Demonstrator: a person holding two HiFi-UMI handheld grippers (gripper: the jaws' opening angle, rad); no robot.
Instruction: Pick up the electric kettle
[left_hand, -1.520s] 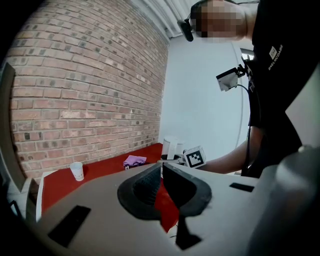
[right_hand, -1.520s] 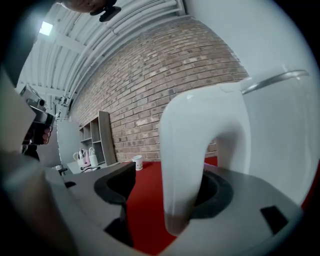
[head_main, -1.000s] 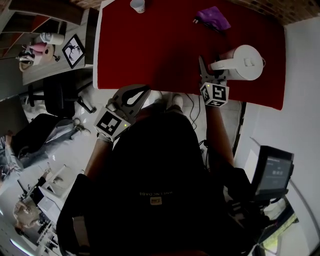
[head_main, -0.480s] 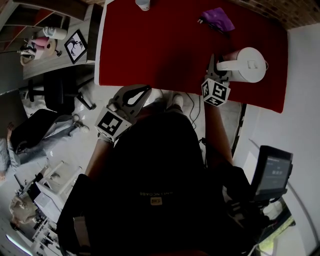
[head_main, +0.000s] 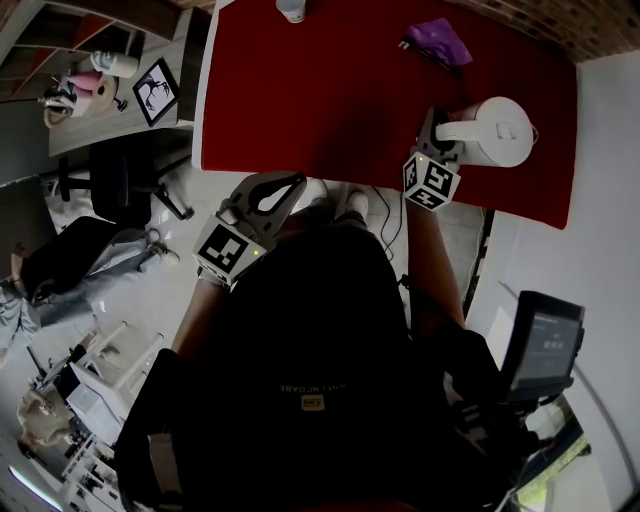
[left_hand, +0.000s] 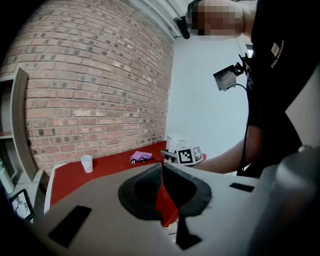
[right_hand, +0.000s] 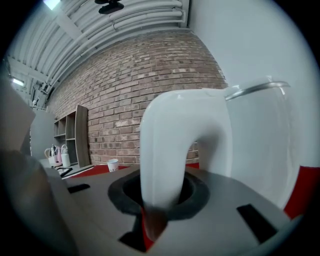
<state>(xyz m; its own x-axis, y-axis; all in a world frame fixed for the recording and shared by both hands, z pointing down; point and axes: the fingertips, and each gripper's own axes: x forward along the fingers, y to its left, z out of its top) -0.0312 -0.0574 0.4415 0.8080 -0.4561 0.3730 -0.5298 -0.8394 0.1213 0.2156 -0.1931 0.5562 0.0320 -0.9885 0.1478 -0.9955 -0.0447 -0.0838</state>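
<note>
A white electric kettle (head_main: 497, 130) stands at the right end of the red table (head_main: 320, 90), its handle (head_main: 452, 130) pointing left. My right gripper (head_main: 432, 138) is at that handle; its jaws have just been closing, and they now grip it. In the right gripper view the white handle (right_hand: 170, 145) fills the space between the dark pads (right_hand: 125, 192), with the kettle's clear body (right_hand: 260, 140) behind. My left gripper (head_main: 290, 180) hangs shut and holding nothing at the table's near edge, far from the kettle (left_hand: 176, 144).
A paper cup (head_main: 290, 8) and a purple cloth (head_main: 437, 38) lie at the table's far side. To the left, a grey shelf holds a framed picture (head_main: 153, 92), and an office chair (head_main: 110, 185) is below it. A white wall runs close behind the kettle.
The right gripper has moved in on the kettle's handle and its jaws have closed round it. The left gripper has stayed where it was.
</note>
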